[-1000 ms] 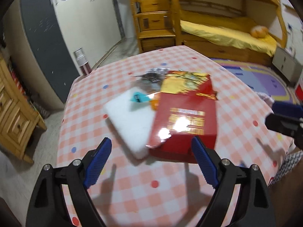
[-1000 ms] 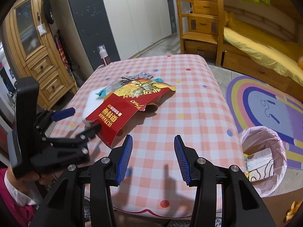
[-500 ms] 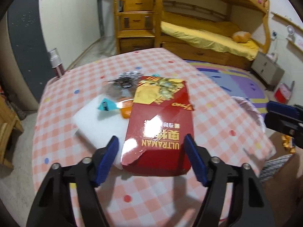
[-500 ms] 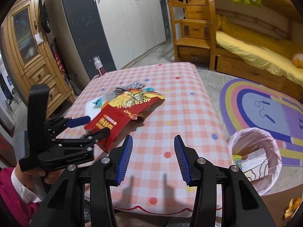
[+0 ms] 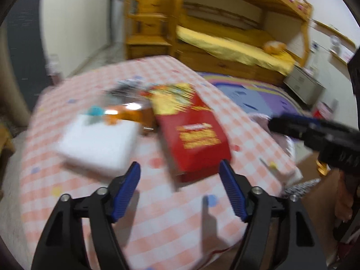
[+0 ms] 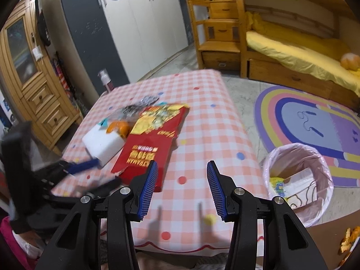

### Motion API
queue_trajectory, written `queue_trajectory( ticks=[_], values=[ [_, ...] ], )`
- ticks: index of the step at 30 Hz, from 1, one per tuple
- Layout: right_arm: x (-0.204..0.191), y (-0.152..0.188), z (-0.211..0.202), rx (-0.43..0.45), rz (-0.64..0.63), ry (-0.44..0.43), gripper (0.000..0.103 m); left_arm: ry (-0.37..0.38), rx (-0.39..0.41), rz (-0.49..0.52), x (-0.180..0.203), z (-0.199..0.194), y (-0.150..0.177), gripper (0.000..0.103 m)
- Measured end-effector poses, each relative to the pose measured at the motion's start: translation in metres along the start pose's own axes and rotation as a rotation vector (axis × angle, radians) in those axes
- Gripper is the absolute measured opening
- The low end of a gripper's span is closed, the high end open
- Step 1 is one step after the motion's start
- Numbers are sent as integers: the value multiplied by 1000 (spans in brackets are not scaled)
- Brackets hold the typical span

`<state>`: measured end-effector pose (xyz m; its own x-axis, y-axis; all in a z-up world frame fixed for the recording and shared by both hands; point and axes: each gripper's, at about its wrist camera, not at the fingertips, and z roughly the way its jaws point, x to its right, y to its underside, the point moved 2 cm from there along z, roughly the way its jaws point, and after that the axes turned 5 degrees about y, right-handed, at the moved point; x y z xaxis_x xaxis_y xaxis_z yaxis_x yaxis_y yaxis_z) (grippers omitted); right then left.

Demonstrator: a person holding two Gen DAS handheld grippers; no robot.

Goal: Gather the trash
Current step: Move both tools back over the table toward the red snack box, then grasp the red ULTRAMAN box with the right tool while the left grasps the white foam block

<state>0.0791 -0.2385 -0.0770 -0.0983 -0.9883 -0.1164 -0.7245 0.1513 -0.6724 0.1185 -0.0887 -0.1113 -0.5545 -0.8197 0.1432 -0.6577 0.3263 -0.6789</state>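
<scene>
right wrist view alone shows the lined bin [image 6: 299, 180] — both grippers, left gripper [image 5: 180, 189] and right gripper [image 6: 182, 186], spread over the red packet [image 6: 148, 148].

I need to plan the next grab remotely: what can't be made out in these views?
- Left wrist view: motion blur smears the red snack bag print and the small wrappers.
- Right wrist view: left gripper blurred; its fingertips unclear.
- Trash bin: rim hides most contents.
- White foam block: orange item's underside hidden.
</scene>
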Motion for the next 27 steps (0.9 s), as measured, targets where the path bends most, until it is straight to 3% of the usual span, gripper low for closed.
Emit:
queue_trajectory(
  ticks=[3, 6, 10, 13, 16, 21, 23, 27],
  values=[
    [-17, 3, 13, -33, -35, -5, 74, -151, 53, -38, -21, -20, 3, 91],
    [-38, 3, 23, -35, -83, -3, 86, -259, 68, -83, -46, -29, 7, 93],
    [-62, -3, 41, -54, -96, -6, 86, -266, 70, -170, -68, -35, 10, 96],
    [-71, -9, 57, -66, -91, 33, 87, -271, 71, -176, -73, -36, 13, 96],
    [-68, -15, 71, -76, -70, 89, 87, -260, 67, -177, -76, -34, 13, 96],
    [-49, -10, 78, -117, 5, 48, 87, -254, 52, -172, -75, -29, 17, 96],
    [-46, -8, 81, -133, 8, 19, 81, -253, 45, -164, -73, -25, 15, 96],
    [-47, -6, 76, -130, -8, -28, 52, -251, 30, -137, -65, -13, 9, 96]
  ],
)
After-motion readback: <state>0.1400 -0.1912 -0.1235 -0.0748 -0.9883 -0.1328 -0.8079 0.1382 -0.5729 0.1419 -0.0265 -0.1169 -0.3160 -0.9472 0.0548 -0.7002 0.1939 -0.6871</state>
